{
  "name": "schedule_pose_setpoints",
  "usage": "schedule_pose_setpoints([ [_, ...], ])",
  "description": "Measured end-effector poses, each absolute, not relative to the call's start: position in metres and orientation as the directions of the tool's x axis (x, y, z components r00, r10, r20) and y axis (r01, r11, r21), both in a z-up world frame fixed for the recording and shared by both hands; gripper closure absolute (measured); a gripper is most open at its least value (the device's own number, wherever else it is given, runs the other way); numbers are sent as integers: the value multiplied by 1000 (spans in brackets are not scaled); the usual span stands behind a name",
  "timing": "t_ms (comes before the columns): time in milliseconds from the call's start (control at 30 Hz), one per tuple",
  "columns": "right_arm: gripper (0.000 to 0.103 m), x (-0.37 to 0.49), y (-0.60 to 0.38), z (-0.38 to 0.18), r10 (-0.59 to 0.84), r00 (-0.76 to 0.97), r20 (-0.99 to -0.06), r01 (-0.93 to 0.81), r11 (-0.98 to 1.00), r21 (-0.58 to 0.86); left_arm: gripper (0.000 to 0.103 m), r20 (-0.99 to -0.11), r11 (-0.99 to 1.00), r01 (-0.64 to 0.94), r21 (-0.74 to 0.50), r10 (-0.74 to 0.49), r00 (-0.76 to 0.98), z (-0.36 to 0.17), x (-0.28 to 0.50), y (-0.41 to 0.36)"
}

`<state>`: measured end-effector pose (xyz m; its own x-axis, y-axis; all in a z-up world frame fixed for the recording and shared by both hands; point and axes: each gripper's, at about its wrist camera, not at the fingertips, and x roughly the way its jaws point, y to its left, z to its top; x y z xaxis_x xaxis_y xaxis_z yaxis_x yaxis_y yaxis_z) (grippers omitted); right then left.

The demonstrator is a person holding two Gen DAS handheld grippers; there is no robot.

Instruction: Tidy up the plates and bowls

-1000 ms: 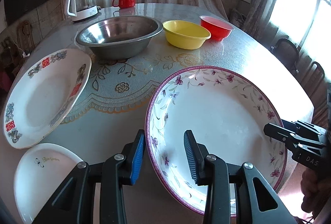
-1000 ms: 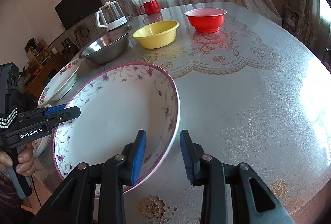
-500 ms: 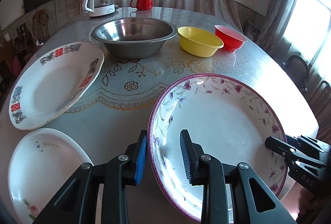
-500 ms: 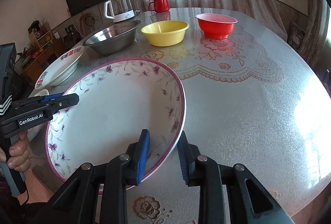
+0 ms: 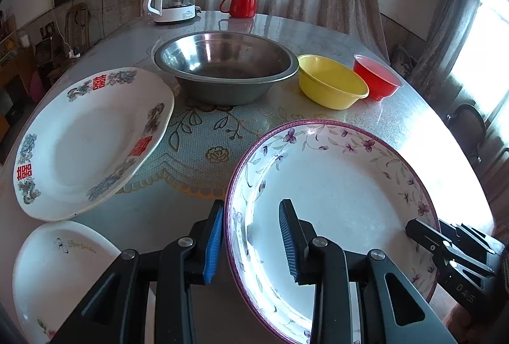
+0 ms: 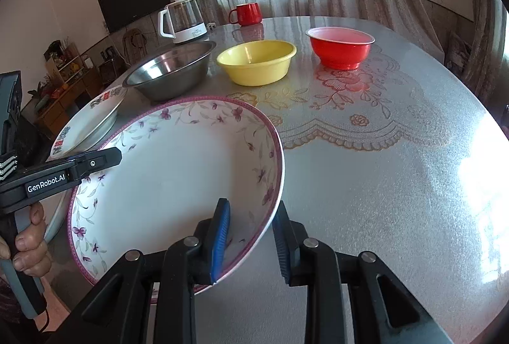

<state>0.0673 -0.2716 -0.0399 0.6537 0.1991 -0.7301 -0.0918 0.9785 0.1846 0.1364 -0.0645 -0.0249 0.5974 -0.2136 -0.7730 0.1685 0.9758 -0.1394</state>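
Two tongs (image 5: 249, 244) (image 6: 251, 240) astride one floral plate (image 5: 343, 185); three plates, three bowls (image 5: 227, 70).

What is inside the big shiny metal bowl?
The metal bowl looks empty: only bare, shiny steel shows inside. Its near rim hides a strip of the inside in both views, so something small and flat there could not be seen.

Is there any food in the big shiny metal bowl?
Empty. The metal bowl shows only its bare shiny inside, with nothing lying in it.
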Motion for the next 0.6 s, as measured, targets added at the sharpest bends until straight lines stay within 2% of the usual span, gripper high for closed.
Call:
schedule_pose_setpoints([
  [300, 77, 88, -264, -42, 180, 647, -741, -98, 983, 153, 66, -778, 985, 116, -130, -174, 603, -28, 151, -63],
  [433, 77, 92, -258, -44, 128, 651, -748, -65, 991, 113, 64, -774, 989, 119, -92, -146, 616, -28, 152, -69],
  [600, 77, 92, -253, -43, 77, 654, -753, -35, 997, 72, 64, -764, 987, 120, -112, -162, 624, -24, 142, -64],
])
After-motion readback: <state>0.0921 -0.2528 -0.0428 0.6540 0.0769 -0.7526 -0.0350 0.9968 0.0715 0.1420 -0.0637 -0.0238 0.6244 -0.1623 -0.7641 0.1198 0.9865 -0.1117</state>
